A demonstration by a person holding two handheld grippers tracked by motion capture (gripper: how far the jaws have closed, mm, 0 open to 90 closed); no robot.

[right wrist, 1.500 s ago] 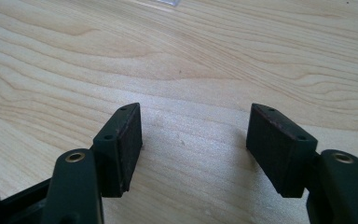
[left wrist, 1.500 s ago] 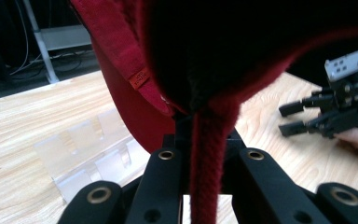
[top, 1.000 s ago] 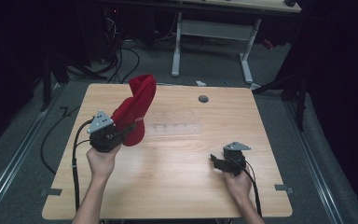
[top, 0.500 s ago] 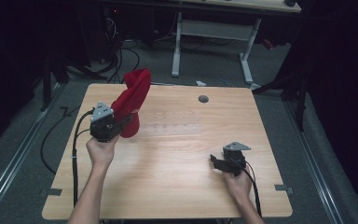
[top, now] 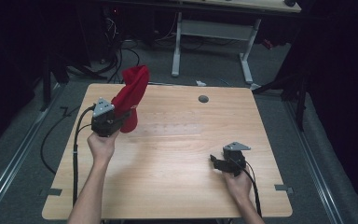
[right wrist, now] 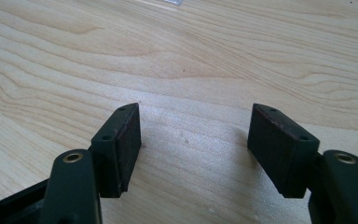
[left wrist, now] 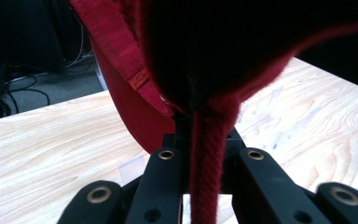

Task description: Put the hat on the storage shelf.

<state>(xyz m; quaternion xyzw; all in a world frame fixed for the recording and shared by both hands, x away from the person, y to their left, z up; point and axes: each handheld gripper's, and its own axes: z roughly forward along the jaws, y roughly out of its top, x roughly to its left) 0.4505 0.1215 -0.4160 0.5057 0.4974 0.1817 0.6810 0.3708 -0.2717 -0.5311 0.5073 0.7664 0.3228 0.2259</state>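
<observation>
1. High view: you have one wooden table [top: 177, 158], two grippers and one red cloth [top: 131, 95]. Your left gripper [top: 123, 116] sits over the table's far left part, gripped by your left hand [top: 101, 145]. The red cloth rises from its jaws and stands up above the table's far left edge, folded into a tall, twisted shape. Your right gripper [top: 214, 161] lies low at the near right part of the table, well apart from the cloth, with your right hand [top: 237, 184] behind it. One cable trails from each gripper toward the near edge. One small grey round insert [top: 203, 99] sits in the tabletop near the far edge. One white desk frame [top: 212, 35] stands on the floor beyond the table.

2. Left gripper view: the two black jaws are drawn close together and clamp one thick ribbed seam of the red cloth between them. The cloth's body hangs directly above the jaws, and one small orange label [left wrist: 141, 77] is sewn to its hem. The wooden tabletop lies below.

3. Right gripper view: the two jaws stand wide apart with nothing between them, just bare wood. Both pads sit close to the tabletop.
</observation>
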